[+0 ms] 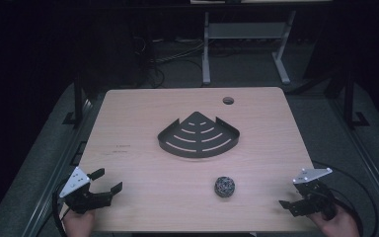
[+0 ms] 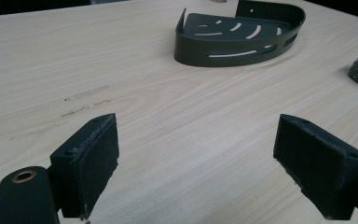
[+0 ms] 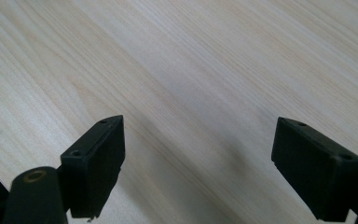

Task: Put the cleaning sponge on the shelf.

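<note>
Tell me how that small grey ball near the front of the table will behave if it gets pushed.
The ball looks round, so it would probably roll. Its wiry, tangled surface suggests it is light and squashy, likely giving under pressure. That rough texture should grip rather than slip.

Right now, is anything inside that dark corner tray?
Nothing lies in the tray; its slotted floor is bare. The table shows through the slots. The steel-wool ball sits apart, nearer the person.
</note>
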A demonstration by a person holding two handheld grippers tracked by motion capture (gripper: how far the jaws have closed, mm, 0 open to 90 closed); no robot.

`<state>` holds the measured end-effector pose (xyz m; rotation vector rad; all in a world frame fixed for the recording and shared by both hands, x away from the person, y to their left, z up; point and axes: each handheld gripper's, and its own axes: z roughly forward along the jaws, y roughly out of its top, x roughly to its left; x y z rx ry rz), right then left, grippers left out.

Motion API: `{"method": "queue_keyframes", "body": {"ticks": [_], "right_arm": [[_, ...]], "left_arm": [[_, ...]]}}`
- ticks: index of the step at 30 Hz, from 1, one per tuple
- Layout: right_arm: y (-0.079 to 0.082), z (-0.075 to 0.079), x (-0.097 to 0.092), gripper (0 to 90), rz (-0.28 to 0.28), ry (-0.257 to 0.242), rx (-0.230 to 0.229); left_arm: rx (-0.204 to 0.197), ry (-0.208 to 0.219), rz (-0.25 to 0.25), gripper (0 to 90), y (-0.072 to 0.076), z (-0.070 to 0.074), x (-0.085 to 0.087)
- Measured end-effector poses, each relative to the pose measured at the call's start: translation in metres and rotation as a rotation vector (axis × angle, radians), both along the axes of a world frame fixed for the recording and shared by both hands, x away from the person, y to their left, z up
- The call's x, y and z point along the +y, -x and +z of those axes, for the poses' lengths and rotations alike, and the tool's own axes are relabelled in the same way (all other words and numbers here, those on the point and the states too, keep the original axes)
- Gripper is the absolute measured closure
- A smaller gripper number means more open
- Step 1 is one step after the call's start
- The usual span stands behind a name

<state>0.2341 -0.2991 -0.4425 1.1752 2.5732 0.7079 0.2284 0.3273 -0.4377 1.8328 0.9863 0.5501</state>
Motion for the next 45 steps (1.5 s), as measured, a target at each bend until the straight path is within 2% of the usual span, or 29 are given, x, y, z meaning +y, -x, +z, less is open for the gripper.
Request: {"method": "queue_keyframes", "body": {"ticks": [9, 11, 12, 17, 31, 45], "right_arm": [[0.0, 0.002, 0.009, 16.8, 0.022, -0.006, 0.005], [0.001, 0.002, 0.01, 16.8, 0.029, -0.002, 0.005], [0.001, 0.004, 0.014, 16.8, 0.034, 0.01, 0.001], [0.001, 0.007, 0.021, 16.8, 0.055, 0.001, -0.01], [-0.001, 0.004, 0.033, 16.9, 0.101, 0.0, 0.011], [-0.004, 0.006, 0.056, 16.8, 0.175, -0.002, 0.029]], "left_arm": [[-0.002, 0.005, 0.0, 13.4, 0.001, 0.0, 0.0], [-0.002, -0.004, -0.006, 13.3, 0.002, 0.0, 0.0], [-0.005, -0.002, -0.007, 13.4, 0.002, 0.0, 0.0], [-0.004, 0.005, -0.006, 13.4, 0.003, 0.0, 0.001], [-0.007, 0.005, -0.003, 13.4, 0.003, 0.0, 0.0], [-0.009, 0.005, 0.002, 13.4, 0.004, 0.0, 0.003]]}}
